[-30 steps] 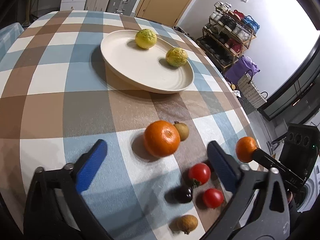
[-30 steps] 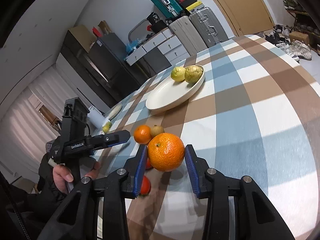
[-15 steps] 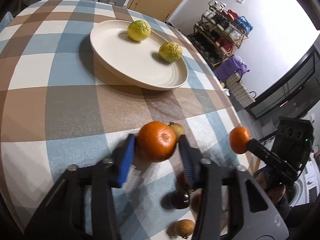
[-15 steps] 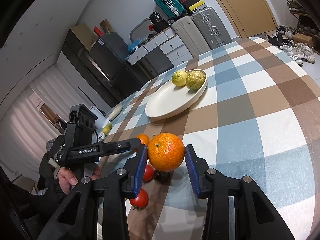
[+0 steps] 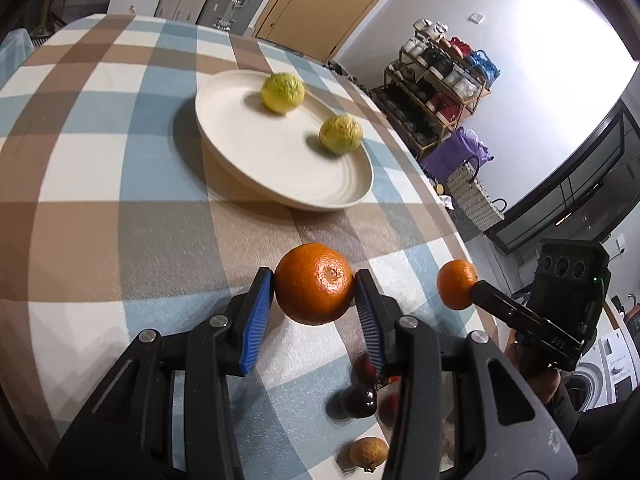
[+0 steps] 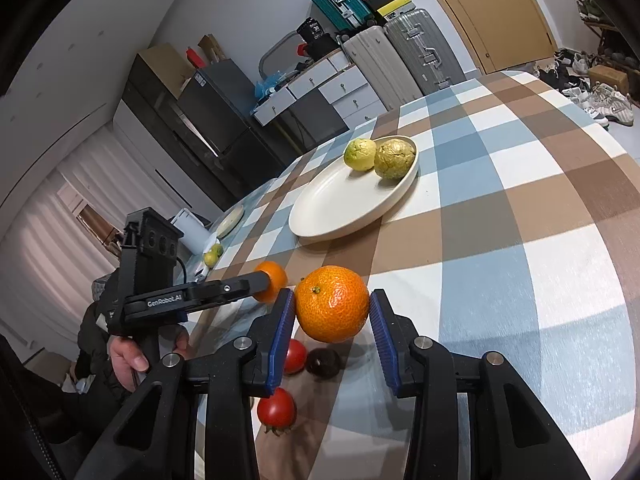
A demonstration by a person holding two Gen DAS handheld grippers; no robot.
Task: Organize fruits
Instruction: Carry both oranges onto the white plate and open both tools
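In the left wrist view my left gripper [image 5: 314,280] is shut on a large orange [image 5: 314,285], blue pads pressing both its sides, just above the checked tablecloth. My right gripper [image 6: 332,304] is shut on a second orange [image 6: 332,309], held above the cloth. Each wrist view shows the other gripper from the side: the right gripper [image 5: 476,286] holds its orange [image 5: 454,285], and the left gripper [image 6: 260,282] holds its orange [image 6: 274,278]. Farther back, a cream plate [image 5: 256,148] [image 6: 332,208] carries two yellow-green fruits [image 5: 282,92] [image 5: 341,135].
Under the grippers lie two red tomatoes [image 6: 294,356] [image 6: 276,406], a dark round fruit [image 5: 360,400] [image 6: 324,362] and a small brown fruit [image 5: 368,452]. The table edge [image 5: 460,236] curves off to the right. A person's hand [image 6: 128,356] grips the left handle.
My left gripper's wide-open jaws have closed on the orange that lay on the cloth and now hold it. The right gripper keeps holding its orange in about the same place.
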